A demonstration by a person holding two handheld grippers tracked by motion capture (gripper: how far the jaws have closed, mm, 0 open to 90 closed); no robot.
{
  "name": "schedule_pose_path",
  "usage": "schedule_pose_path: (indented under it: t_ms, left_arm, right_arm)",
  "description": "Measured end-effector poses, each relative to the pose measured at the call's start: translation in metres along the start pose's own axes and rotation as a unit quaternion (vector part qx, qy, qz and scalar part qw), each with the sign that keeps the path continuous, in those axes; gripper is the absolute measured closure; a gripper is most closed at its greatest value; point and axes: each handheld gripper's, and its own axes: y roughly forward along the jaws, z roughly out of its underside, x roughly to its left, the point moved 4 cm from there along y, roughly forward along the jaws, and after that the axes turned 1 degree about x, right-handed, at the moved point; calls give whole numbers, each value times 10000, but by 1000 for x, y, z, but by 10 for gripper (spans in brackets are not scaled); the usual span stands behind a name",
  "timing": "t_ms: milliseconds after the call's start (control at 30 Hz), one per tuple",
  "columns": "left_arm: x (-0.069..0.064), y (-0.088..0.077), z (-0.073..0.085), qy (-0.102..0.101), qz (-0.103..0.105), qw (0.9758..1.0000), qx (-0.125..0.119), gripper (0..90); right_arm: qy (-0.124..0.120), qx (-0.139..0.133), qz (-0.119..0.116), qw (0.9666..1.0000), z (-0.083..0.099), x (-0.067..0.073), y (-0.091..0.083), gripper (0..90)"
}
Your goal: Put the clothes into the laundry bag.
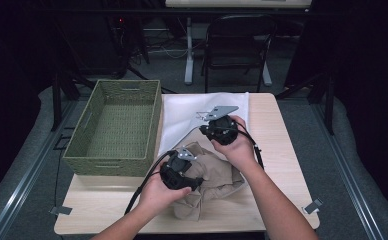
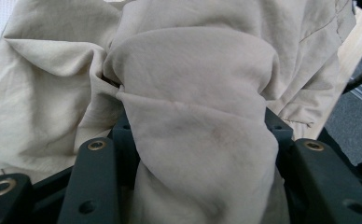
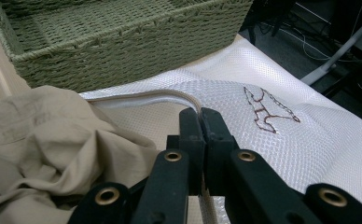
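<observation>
My left gripper [image 1: 178, 172] holds a thick bunch of the beige garment [image 2: 193, 116] between half-closed jaws, near the front edge of the table [image 1: 102, 205]. My right gripper [image 3: 200, 116] is closed tight on the thin edge of the white cloth [image 3: 281, 140], which lies toward the far edge beside the green basket [image 1: 113, 127]. I think I should lift the garment slowly, so it does not drag the cloth.

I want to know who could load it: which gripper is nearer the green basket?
Left. The left gripper sits beside the green basket's near corner; the right gripper is farther right, over the white cloth.
</observation>
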Motion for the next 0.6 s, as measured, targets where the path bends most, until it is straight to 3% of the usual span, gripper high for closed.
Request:
schedule_pose_path:
  t_ms: [433,600]
  left_arm:
    - [23,27,8,-364,-360,9987,44,482]
    - [26,36,8,-486,-344,9982,42,482]
  right_arm:
    - [-23,-47,-11,10000,4,3,-5,886]
    - [-45,-79,-26,10000,7,4,-6,886]
